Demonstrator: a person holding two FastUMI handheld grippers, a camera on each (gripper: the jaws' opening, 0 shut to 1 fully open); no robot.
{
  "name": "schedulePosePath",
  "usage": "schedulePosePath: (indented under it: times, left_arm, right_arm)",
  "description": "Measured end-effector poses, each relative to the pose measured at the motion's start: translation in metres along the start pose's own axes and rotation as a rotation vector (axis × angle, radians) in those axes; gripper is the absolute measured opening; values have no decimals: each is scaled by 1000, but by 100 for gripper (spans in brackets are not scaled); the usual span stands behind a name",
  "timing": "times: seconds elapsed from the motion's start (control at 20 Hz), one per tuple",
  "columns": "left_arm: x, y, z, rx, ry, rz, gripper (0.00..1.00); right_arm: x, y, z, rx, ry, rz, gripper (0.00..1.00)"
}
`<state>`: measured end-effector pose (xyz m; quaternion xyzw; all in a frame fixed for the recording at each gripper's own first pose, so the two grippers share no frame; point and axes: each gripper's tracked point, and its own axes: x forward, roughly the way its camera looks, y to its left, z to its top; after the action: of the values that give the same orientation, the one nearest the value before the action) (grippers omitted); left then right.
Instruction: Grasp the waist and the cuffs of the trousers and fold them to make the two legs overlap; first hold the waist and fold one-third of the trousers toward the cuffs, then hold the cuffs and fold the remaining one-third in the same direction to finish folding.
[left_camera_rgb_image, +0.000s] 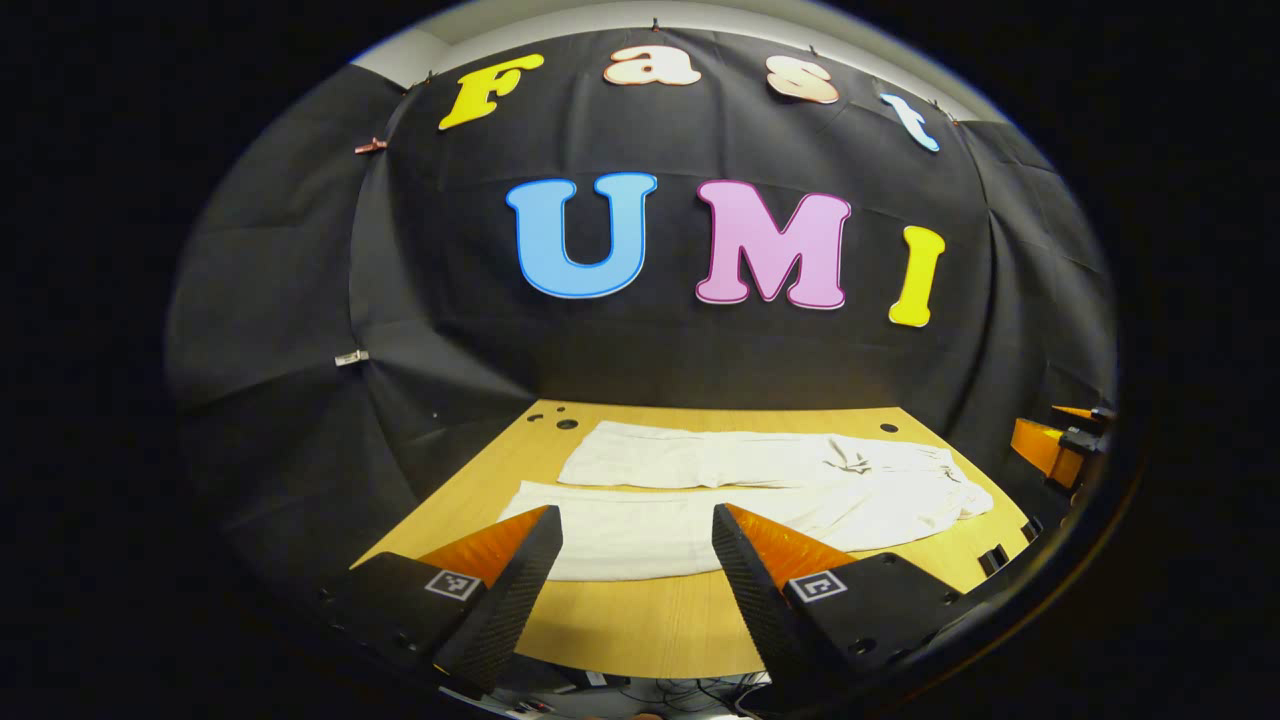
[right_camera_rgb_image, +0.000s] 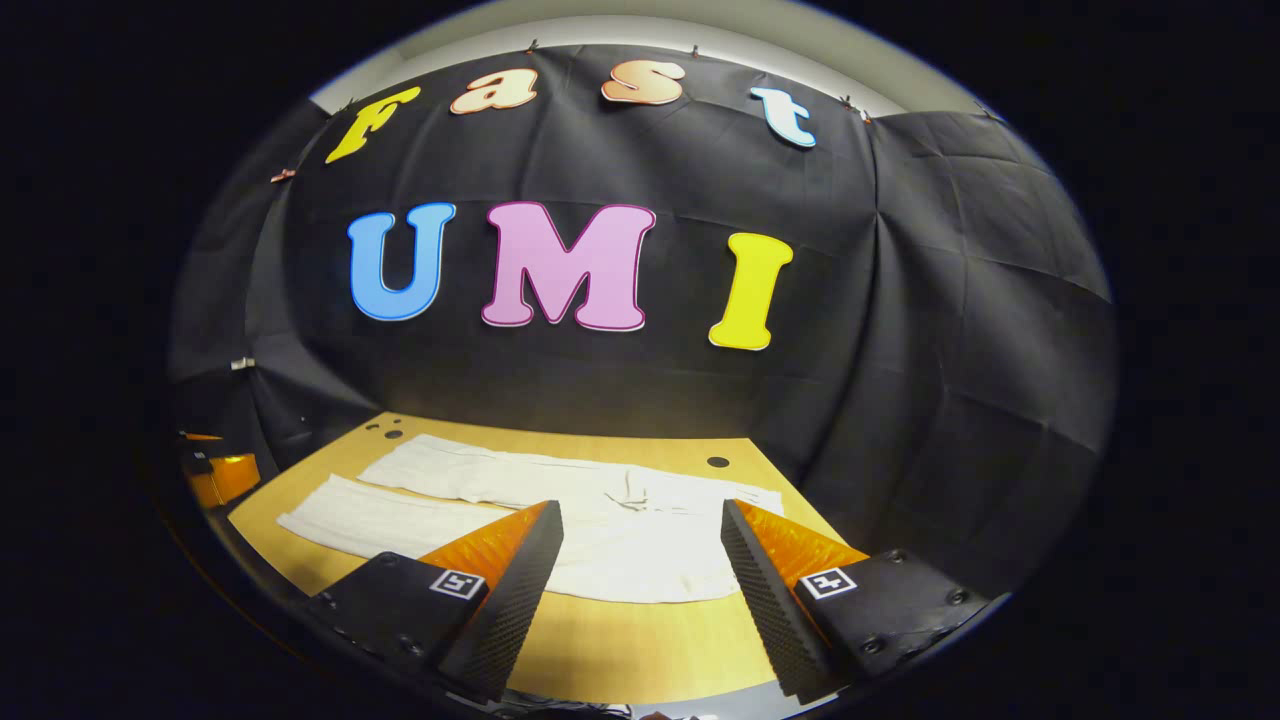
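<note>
Trousers (left_camera_rgb_image: 740, 500) lie flat and unfolded on the table (left_camera_rgb_image: 650, 620), legs side by side, so the left gripper (left_camera_rgb_image: 636, 530) and right gripper (right_camera_rgb_image: 640, 525), both spread and empty above the table's near edge, should descend onto cuff and waist together.

A light wooden table (left_camera_rgb_image: 640, 620) carries white trousers (left_camera_rgb_image: 760, 490) spread flat, their two legs lying side by side across it, with what look like small dark round holes (left_camera_rgb_image: 566, 424) near its far edge.
</note>
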<state>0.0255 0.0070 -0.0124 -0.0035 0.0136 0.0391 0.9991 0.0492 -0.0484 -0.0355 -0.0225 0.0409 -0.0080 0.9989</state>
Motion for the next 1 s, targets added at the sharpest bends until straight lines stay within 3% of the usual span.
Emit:
schedulePosePath:
  times: [0.25, 0.6, 0.8, 1.0]
  left_arm:
    - [18, -5, -7, -36, 40, 49, 96]
    - [48, -24, -13, -35, 94, 106, 96]
    - [64, -31, -20, -50, 151, 174, 96]
    - [77, -42, -21, -33, 171, 201, 96]
  right_arm:
    - [25, -54, -6, -223, 4, -6, 98]
    - [72, -126, -53, -359, 153, -11, 98]
    - [101, -143, -84, -536, 202, 72, 98]
    - [123, -161, -133, -798, 275, 245, 98]
